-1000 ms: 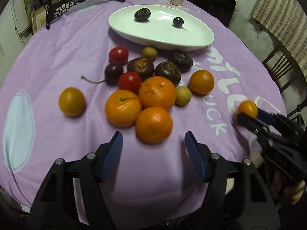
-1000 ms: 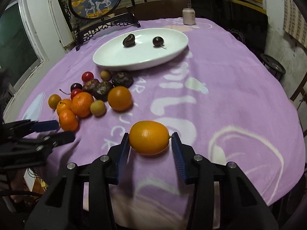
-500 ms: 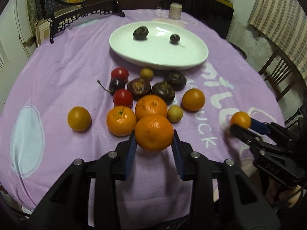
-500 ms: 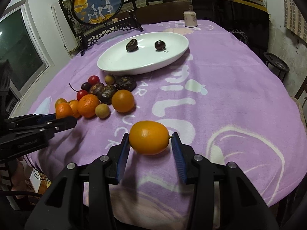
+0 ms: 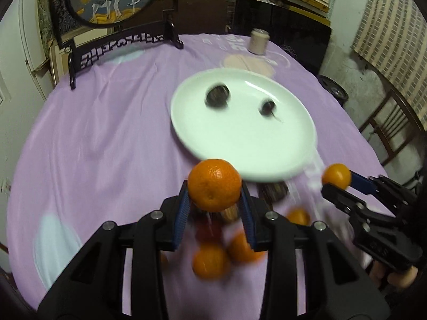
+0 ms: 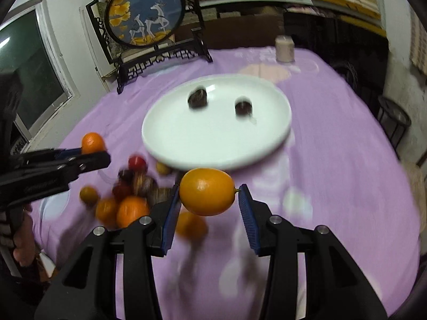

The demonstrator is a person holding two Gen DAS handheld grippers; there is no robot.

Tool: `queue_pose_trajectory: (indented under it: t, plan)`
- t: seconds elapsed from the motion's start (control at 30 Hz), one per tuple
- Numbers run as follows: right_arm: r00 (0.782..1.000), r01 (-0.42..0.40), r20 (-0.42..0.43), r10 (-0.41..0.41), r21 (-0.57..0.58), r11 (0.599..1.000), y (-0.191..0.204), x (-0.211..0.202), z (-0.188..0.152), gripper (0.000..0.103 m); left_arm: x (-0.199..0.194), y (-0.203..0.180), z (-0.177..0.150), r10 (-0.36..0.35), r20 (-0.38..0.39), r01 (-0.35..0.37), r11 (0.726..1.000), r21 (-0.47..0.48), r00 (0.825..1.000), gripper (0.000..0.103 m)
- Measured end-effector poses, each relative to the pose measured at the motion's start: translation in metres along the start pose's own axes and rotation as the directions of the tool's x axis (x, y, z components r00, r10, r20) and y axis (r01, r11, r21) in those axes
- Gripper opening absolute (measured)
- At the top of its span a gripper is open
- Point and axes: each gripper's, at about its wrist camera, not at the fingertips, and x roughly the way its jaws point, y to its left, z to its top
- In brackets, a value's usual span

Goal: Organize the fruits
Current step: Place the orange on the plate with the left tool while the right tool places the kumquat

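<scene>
table (image 5: 106,138): we see a round top under a purple cloth; everything below sits on it or hangs over it.
screen (image 6: 144,16): round painted deer panel in a black stand, at the far edge of the table.
plate (image 5: 240,157): white, oval, mid-table, beyond both tools. We count two dark fruits on it, well apart; both blurred.
left gripper (image 5: 214,208): we have it clamped on the mandarin (image 5: 214,184), blue pads pressing both sides. Fruit is off the cloth, near edge of the plate just behind it in the left wrist view. Jaws closed in on it within the last second and are narrow.
right gripper (image 6: 208,200): we hold the oval orange fruit (image 6: 207,191) end to end between the pads, clear of the cloth, in front of the plate's near rim. Gap is modest.
fruit pile (image 6: 128,189): loose oranges, red and dark fruits on the cloth, between the plate and us, on the left side. Motion blur, so we can't count them.
cup (image 6: 285,48): small, pale, far side of the table beyond the plate.
</scene>
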Motion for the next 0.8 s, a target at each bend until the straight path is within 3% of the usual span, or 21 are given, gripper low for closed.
queue_pose_trajectory:
  t: [0.1, 0.23, 0.47, 0.6, 0.67, 0.8]
  plan:
    - [1.0, -0.026, -0.012, 0.025, -0.036, 0.999, -0.001, 0.028, 0.038, 0.044, 0.038, 0.014, 0.052, 0.013, -0.043, -0.015, 0.999, -0.048, 0.999, 0.036]
    - [0.996, -0.044, -0.079, 0.039, -0.063, 0.997, -0.007, 0.09, 0.077, 0.044, 0.081, 0.018, 0.093, 0.003, -0.072, -0.008, 0.998, -0.06, 0.997, 0.036]
    - [0.986, -0.035, -0.167, 0.019, -0.092, 0.995, -0.012, 0.153, 0.096, 0.044, 0.136, 0.024, 0.113, -0.027, -0.149, 0.013, 0.995, -0.095, 0.989, 0.036]
    - [0.988, -0.006, -0.155, -0.013, -0.121, 0.993, -0.009, 0.158, 0.098, 0.049, 0.147, 0.026, 0.117, -0.028, -0.165, 0.011, 0.995, -0.104, 0.986, 0.038]
    - [0.991, 0.038, -0.123, -0.055, -0.142, 0.989, -0.008, 0.148, 0.097, 0.06, 0.143, 0.029, 0.118, -0.043, -0.154, 0.024, 0.992, -0.124, 0.987, 0.054]
    - [0.994, 0.058, -0.088, -0.072, -0.151, 0.987, -0.005, 0.103, 0.089, 0.061, 0.098, 0.032, 0.107, -0.065, -0.073, 0.055, 0.991, -0.123, 0.995, 0.067]
